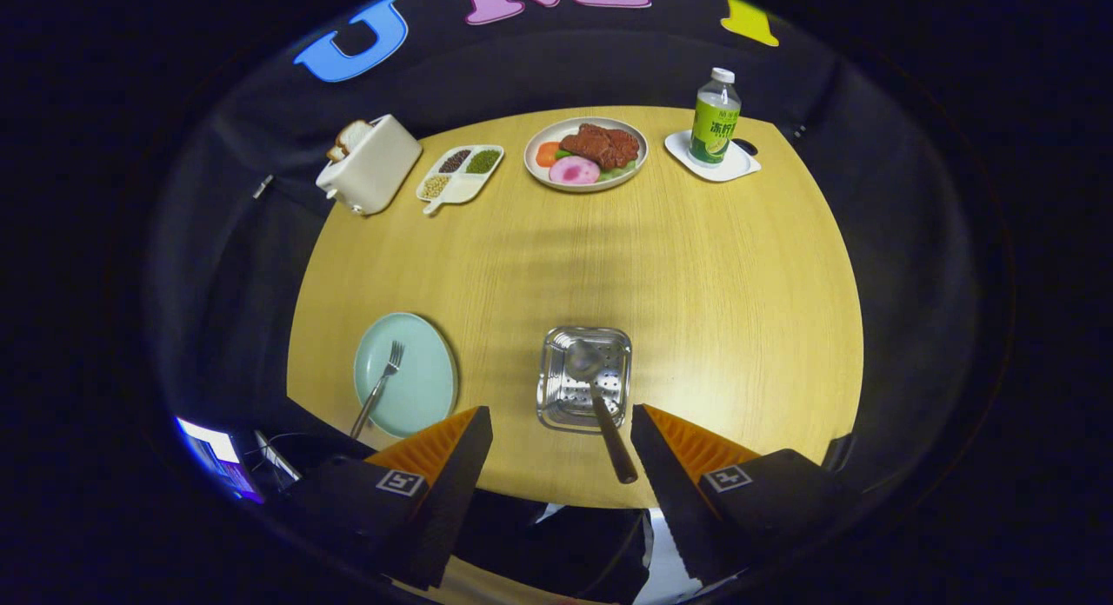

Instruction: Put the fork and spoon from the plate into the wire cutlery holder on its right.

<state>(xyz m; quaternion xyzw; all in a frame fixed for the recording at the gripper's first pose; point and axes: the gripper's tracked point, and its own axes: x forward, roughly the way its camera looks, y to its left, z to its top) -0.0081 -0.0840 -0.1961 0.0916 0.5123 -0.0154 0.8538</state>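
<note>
Your jaws (561, 431) stand wide apart with nothing between the pads, high over the near edge of the table (696, 266). The spoon (596, 396) sits in the wire cutlery holder (584, 379), bowl down inside it and handle leaning out over the holder's near rim, pointing into the gap between your jaws without touching either. The fork (379, 388) lies on the pale green plate (417, 379) near the table's near-left corner, just left of the holder, its tines toward the far edge and its handle overhanging the plate's near rim. Along the far edge you have a toaster (369, 163) with bread, a divided dish (459, 174) of beans, a plate of food (586, 153) and a bottle (715, 118) on a small white tray (735, 163).
</note>
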